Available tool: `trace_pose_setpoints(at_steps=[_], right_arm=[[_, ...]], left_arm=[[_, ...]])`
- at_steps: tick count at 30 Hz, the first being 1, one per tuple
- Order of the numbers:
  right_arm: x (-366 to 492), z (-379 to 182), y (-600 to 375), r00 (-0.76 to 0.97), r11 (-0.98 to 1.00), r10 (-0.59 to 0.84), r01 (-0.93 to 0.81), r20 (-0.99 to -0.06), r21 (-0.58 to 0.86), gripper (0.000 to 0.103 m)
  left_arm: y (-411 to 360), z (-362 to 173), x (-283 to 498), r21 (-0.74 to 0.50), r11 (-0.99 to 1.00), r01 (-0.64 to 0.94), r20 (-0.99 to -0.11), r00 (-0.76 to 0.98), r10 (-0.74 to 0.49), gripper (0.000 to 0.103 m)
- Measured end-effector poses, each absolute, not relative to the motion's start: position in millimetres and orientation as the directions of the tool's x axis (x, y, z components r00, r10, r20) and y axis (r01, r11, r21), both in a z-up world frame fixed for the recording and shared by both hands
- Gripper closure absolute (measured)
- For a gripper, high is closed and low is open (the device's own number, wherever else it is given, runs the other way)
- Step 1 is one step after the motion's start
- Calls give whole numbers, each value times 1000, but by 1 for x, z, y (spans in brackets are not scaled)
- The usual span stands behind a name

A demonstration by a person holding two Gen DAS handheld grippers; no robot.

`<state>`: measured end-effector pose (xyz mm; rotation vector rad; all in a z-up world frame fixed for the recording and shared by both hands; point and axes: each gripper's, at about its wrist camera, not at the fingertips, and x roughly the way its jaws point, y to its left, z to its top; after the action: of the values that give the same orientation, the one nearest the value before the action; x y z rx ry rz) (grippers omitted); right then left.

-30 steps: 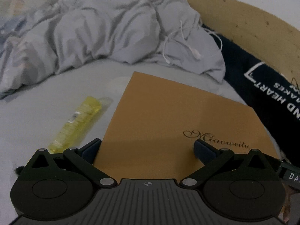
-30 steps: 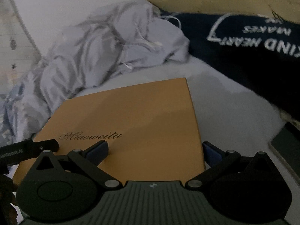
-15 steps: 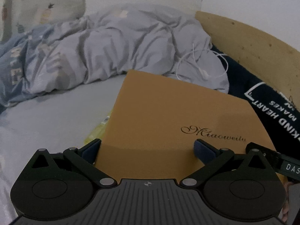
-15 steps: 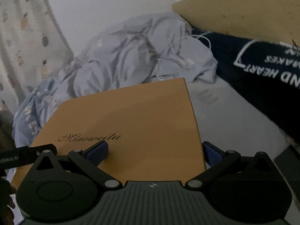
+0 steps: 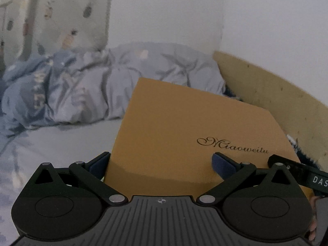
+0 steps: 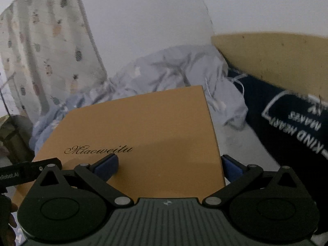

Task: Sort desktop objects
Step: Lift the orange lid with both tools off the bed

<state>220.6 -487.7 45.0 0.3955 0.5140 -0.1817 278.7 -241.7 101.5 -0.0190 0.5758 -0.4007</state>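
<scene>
Left gripper (image 5: 161, 162) jaws spread wide across the tan Miaoweitu box (image 5: 196, 135) near edge, one pad on its lid; right gripper (image 6: 170, 164) likewise apart; real clamping unclear. Box now tipped up off the bedsheet (image 5: 61, 141), hiding the yellow tube seen beside it earlier; quilt (image 5: 86, 90) behind; lift likely under way.

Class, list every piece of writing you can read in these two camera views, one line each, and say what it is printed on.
"Miaoweitu": script lettering on the brown box.
"DAS", cut off by the frame edge: on the right gripper, seen in the left view.
"nRobot.AI", start cut off: on the left gripper, seen in the right view.
"KIND HEART MAKES", upside down and blurred: on the dark cloth; further words unreadable.
</scene>
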Motion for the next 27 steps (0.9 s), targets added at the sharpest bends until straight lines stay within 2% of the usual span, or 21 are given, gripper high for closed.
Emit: trace_pose_setpoints(at_steps=[6,11,20,27], right_arm=[[197,86,-463,879,925,-35,209,-476,318,0],[181,102,-435,885,939,1,159,-466,304,0],[159,112,-378,884,961,67,67,-463,269,0],[153,103,-344,863,966,123,9,-490,259,0]], left_arm=[[-208,147,232,-132,935,328,-480,804,-350,0],[-169,162,198,-149,949,279,-467,826,-316,0],[-96,168,140,-181,966,187,-461,851,-251,0],[-49,151,114,-212,969,130,-478,851,-218,0]])
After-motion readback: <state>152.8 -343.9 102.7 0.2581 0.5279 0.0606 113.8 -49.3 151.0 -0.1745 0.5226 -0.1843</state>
